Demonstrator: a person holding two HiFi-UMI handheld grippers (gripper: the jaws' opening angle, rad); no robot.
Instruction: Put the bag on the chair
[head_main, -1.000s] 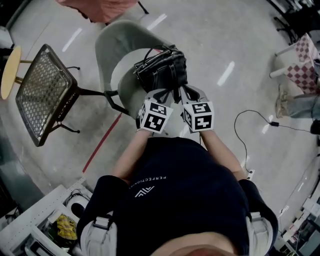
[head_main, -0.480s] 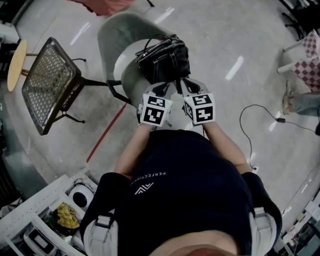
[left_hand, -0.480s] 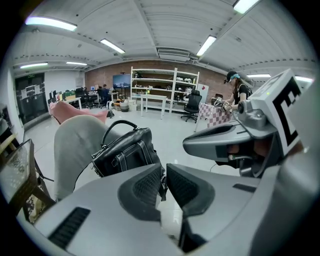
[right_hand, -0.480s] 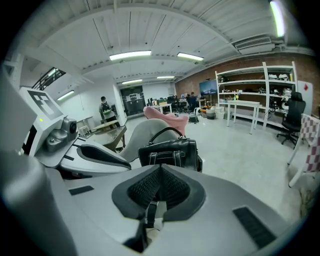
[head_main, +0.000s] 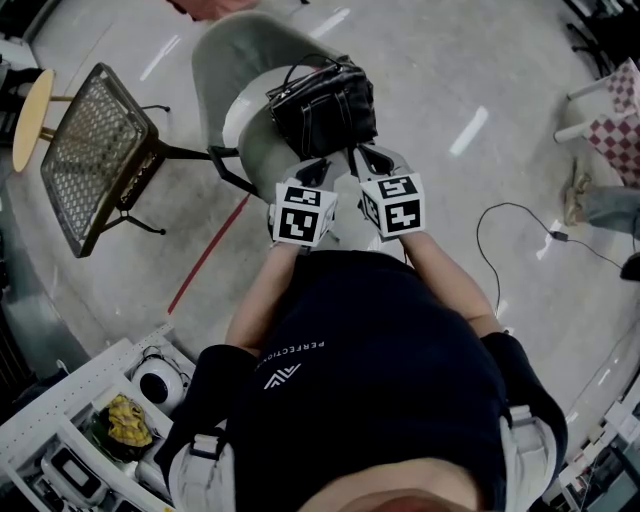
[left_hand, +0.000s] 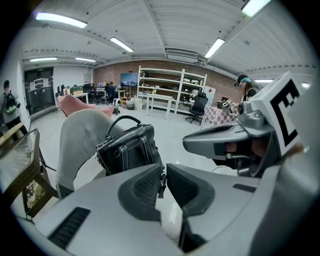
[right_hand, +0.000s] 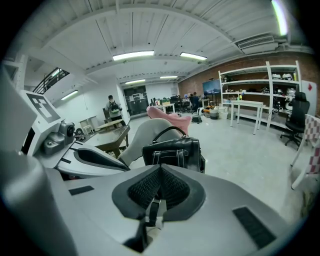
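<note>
Left tool and right tool each pinch the strap. Bag sits on chair, at their 12 o'clock.

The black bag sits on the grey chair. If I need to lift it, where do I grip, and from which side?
Take the arched top handle of the bag from above, on the side away from the backrest of the chair. It stands clear of the body, leaving room for a jaw; the body looks too wide to pinch.
</note>
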